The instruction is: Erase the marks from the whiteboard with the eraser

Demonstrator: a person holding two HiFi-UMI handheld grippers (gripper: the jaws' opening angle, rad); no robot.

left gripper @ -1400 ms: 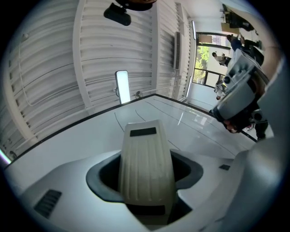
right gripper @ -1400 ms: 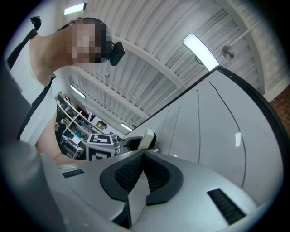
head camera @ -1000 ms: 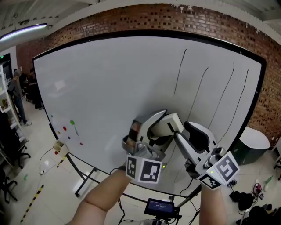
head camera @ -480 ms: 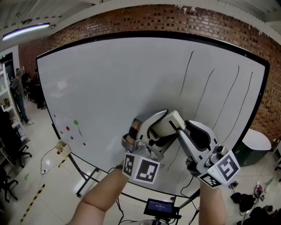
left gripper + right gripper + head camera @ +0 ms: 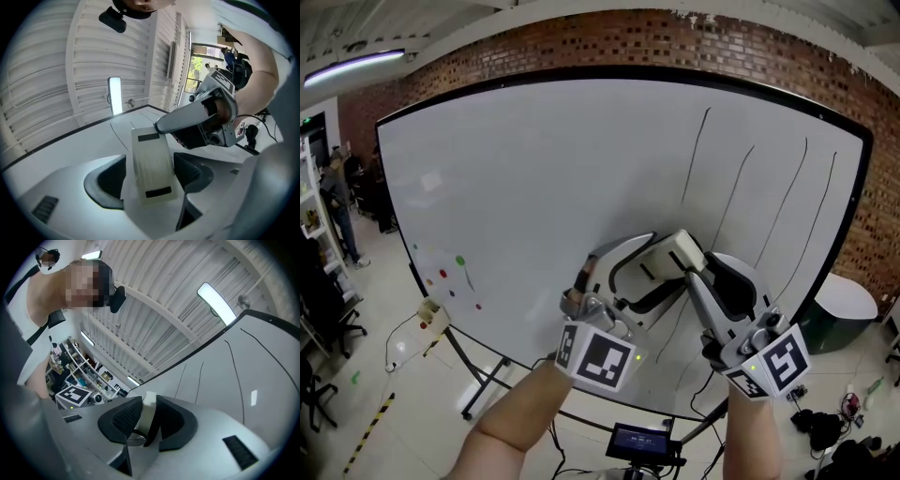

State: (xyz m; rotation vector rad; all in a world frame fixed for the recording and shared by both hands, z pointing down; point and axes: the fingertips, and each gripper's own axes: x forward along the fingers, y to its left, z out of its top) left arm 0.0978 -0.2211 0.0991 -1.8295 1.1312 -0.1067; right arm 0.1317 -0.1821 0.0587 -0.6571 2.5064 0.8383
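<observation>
Eraser (image 5: 667, 255), a pale flat block, sits between two handheld grippers low in front of the whiteboard (image 5: 534, 187), left of the four long black lines (image 5: 727, 202) drawn down the board's right side. The right gripper (image 5: 698, 272) clamps the eraser by its thin edges, its jaws having just been closing on it; in the right gripper view the block (image 5: 149, 416) stands edge-on between the dark pads of that gripper (image 5: 147, 422). The left gripper (image 5: 637, 281) has its jaws spread wide, having just been opening. In the left gripper view the eraser (image 5: 151, 166) lies flat between that gripper's (image 5: 150, 177) pads with a gap on either side, while the right gripper (image 5: 161, 126) grips its far end. Whether the eraser touches the board cannot be told. Coloured dots (image 5: 455, 272) speckle the board's lower left, and a brick wall (image 5: 675, 47) rises behind.
</observation>
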